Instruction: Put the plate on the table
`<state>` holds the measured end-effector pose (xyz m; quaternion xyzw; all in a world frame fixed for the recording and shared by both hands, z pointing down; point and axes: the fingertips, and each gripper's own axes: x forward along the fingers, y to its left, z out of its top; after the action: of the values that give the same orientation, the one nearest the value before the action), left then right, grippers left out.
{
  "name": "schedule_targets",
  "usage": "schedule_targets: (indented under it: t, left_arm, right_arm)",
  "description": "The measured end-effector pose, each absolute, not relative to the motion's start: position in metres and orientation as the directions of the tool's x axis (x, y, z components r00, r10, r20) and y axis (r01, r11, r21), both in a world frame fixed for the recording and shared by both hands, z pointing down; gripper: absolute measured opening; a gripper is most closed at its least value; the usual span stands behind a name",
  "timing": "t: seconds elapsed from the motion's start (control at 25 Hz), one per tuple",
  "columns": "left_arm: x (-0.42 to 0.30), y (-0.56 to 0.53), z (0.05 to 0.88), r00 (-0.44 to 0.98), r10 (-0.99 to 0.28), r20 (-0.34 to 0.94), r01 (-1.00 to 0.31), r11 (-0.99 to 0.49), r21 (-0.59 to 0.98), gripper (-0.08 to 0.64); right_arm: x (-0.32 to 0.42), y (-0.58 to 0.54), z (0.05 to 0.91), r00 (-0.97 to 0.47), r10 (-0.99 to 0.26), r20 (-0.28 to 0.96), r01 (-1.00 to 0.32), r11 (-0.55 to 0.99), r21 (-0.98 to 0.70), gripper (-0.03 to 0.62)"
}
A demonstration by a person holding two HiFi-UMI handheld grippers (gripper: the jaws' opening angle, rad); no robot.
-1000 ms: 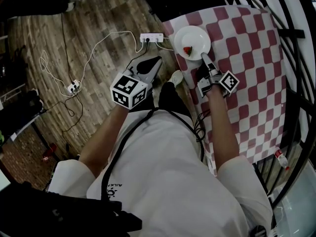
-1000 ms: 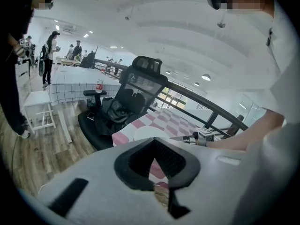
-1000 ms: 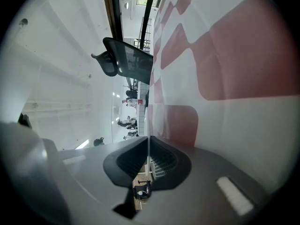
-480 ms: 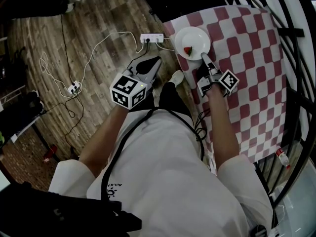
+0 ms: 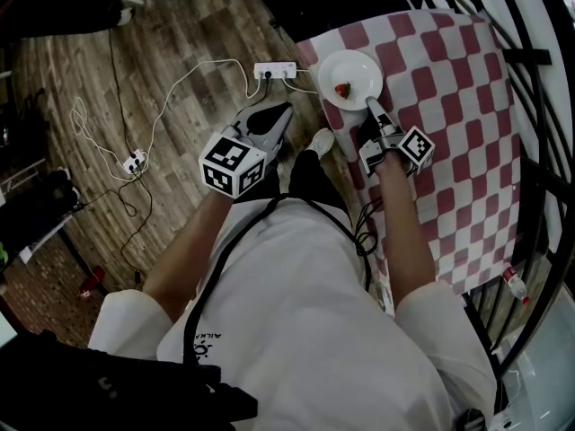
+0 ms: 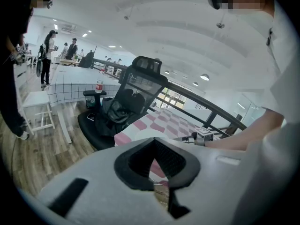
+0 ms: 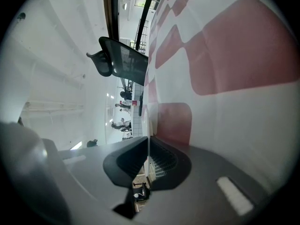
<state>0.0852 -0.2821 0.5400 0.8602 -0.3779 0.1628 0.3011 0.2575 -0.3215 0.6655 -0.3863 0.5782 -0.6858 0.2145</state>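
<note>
Since one second ago nothing has really moved: the plate and both my tools stay where they were. My right tool (image 5: 368, 103) is clenched on the near rim of the white plate (image 5: 357, 64); in the right gripper view the rim shows as a thin white edge pressed between the two jaws. The plate lies on the red-and-white checked cloth (image 5: 449, 106) of the desk, close to its far left corner, and it carries a small piece of red food (image 5: 341, 90). My left tool (image 5: 286, 110) is closed with nothing in it and hangs over the wooden floor (image 5: 180, 25), near a white power strip (image 5: 276, 68).
</note>
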Motion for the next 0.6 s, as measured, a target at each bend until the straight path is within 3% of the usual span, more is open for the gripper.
schedule_targets:
  t: [0.6]
  left_arm:
    - [0.0825, -0.2843, 0.5361, 0.669, -0.547, 0.503, -0.741, -0.545, 0.392, 0.005]
  right_arm:
    - [0.2610, -0.3193, 0.6733, -0.592, -0.736, 0.328, -0.182, -0.274, -0.944, 0.023]
